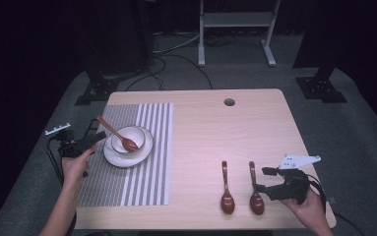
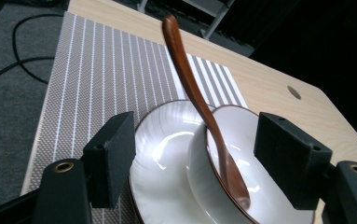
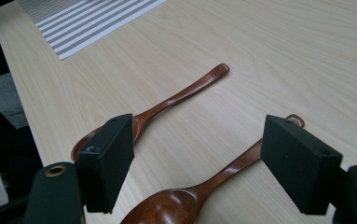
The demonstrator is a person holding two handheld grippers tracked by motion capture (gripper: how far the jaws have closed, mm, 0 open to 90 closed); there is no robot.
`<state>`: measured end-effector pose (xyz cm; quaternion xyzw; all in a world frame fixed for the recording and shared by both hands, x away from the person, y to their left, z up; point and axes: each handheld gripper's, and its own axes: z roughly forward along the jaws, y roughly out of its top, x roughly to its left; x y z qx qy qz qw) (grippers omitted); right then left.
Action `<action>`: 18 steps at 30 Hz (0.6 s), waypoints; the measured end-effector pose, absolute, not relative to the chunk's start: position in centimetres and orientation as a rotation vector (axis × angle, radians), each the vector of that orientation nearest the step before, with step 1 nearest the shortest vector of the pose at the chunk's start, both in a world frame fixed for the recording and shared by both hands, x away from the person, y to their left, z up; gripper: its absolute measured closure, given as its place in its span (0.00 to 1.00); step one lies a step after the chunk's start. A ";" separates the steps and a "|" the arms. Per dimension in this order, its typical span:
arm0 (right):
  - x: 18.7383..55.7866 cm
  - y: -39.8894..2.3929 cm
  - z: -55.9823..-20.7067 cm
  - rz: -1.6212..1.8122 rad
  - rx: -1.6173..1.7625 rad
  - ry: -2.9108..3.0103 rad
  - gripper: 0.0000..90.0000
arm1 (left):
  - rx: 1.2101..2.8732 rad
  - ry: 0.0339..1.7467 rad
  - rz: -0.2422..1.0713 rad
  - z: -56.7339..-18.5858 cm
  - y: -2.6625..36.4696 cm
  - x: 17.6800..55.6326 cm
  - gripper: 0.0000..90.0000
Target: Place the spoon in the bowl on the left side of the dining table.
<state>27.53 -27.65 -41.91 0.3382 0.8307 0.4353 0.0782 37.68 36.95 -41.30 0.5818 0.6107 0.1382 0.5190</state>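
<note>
On the striped mat point(image 1: 127, 162): white bowl point(image 1: 136, 133) sat on plate point(image 1: 114, 157), a brown spoon point(image 1: 118, 136) resting inside.
Left gripper point(image 1: 90, 141): jaws released, gaping beside the plate, gripping nothing.
Right gripper point(image 1: 262, 179): jaws spread, empty, just beside two spoons point(image 1: 227, 189) lying flat.
Open room: bare table point(image 1: 215, 128) centre.
Cut off: bowl's near rim in the left gripper view.
</note>
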 end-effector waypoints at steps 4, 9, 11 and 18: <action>27.6 -27.6 -42.0 1.287 1.024 2.487 0.24 | 1.412 1.443 0.339 -41.1 36.4 36.8 0.24; 27.5 -27.5 -41.9 1.286 1.022 2.482 0.23 | 1.448 1.399 0.322 -40.8 35.6 36.1 0.20; 27.5 -27.5 -42.0 1.285 1.024 2.482 0.23 | 1.472 1.386 0.335 -40.7 35.2 35.9 0.18; 27.6 -27.6 -42.1 1.285 1.031 2.482 0.23 | 1.485 1.350 0.329 -40.3 33.8 35.3 0.12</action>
